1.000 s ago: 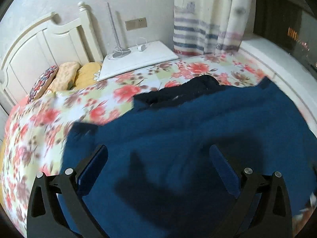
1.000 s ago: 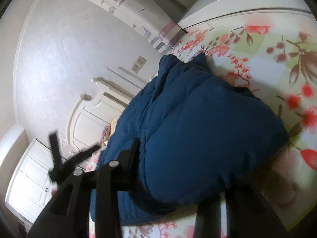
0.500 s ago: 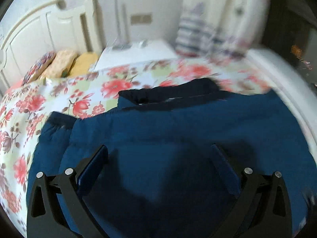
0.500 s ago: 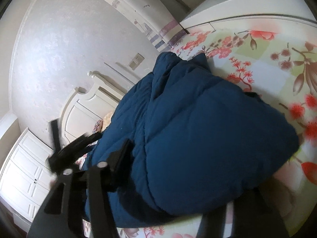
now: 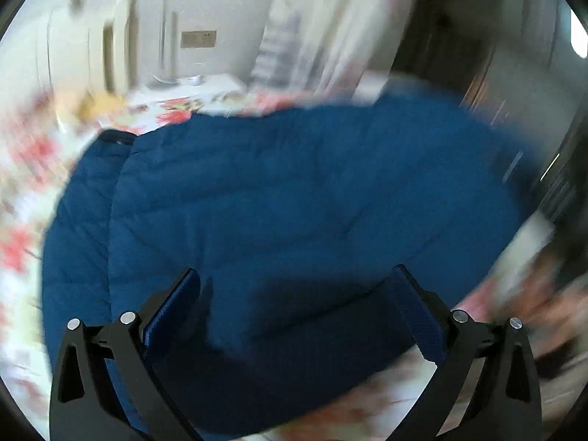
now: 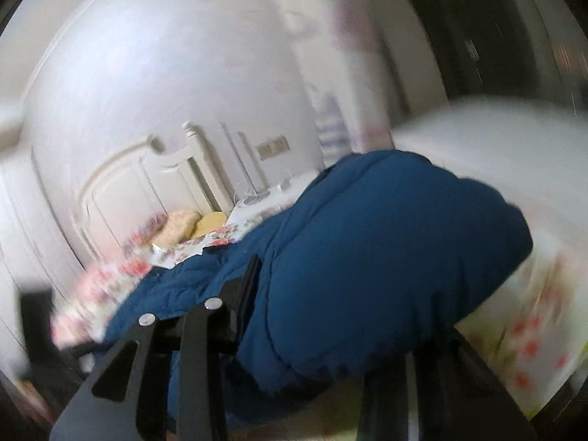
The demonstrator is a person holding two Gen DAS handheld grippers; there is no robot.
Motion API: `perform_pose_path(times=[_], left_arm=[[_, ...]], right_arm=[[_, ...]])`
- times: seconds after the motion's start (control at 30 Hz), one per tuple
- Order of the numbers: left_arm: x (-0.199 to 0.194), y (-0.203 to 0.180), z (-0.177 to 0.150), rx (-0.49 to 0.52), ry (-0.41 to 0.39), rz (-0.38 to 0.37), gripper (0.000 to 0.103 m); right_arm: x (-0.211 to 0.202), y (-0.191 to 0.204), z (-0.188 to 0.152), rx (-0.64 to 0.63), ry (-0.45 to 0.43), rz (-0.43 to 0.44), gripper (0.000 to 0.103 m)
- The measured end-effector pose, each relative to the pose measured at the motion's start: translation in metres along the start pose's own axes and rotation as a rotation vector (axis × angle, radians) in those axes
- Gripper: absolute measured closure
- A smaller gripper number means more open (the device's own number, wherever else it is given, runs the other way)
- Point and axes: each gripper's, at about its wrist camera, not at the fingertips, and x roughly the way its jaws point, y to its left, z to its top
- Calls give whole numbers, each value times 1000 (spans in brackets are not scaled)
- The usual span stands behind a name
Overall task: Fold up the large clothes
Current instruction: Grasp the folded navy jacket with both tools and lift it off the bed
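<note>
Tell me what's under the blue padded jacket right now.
The blue padded jacket lies on the floral bedspread, which shows around its edges. Whatever sits beneath the jacket's middle is covered; nothing else pokes out.

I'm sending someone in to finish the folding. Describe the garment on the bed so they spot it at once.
Start at the bed with the flowered sheet and white headboard. The blue padded jacket lies bunched across that sheet, on the side away from the pillows. It is the only plain dark, quilted thing there; everything around it is pale or floral.
</note>
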Motion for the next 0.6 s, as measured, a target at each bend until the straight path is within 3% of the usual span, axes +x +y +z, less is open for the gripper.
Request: perform_pose_path(times=[0.1,0.2,0.27,0.33,0.43,0.53,0.6], left_arm=[[-26,65,32,-312,-44,-244,5],[-30,112,54,-458,-29,-481,5],[-37,134,59,-503,-58,-505,5],[-42,165,52,-564,-86,-532,5],[-36,197,31,-663,-66,-571,5],[-28,212,14,-693,-18,-563,5],[-27,209,15,-664,-5,-552,5]], right_arm=[[0,70,8,-274,-53,-52,69],[5,151,-2,-602,-78,-79,69],[12,198,-23,-820,-74,-82,69],[26,244,-65,-1093,-28,-93,69],[46,277,-132,-1396,42,-83,69],[54,288,-175,-1552,8,-110,69],[54,286,-175,-1539,3,-105,70]])
